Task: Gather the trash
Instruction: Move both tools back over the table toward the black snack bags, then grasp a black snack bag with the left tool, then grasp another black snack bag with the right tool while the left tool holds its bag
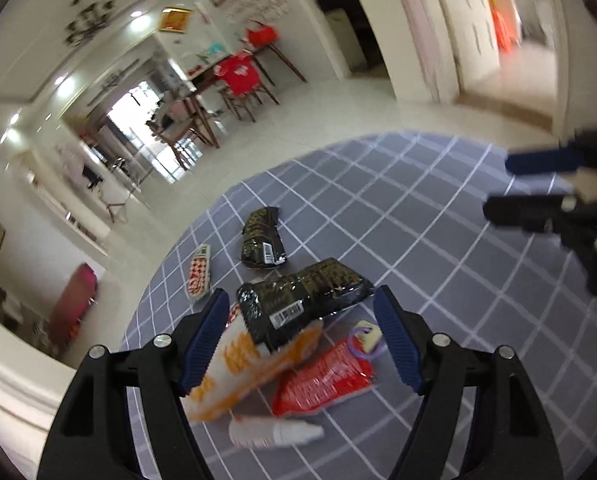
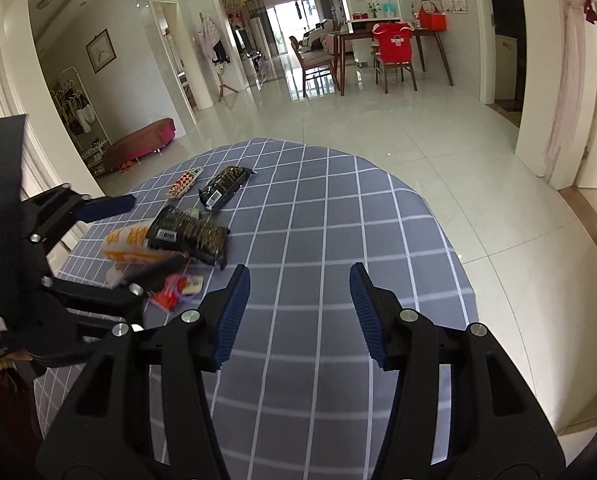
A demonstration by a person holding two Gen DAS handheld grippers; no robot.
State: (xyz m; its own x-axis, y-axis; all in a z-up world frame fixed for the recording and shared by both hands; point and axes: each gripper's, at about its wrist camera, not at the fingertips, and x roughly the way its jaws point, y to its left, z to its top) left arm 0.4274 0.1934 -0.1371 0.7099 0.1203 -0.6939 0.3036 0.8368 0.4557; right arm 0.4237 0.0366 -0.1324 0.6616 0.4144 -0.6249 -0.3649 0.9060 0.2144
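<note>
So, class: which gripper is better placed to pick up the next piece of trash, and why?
Left. The left gripper is open right over the wrapper pile, its fingers either side of the black snack packet. The right gripper is open over bare checked tablecloth.

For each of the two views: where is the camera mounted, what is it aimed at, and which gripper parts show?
Left wrist: on the left gripper, open, aimed down at the wrapper pile; right gripper at the right edge.
Right wrist: on the right gripper, open over bare checked cloth; left gripper at left.
Shared: pile, cloth, dining table.
</note>
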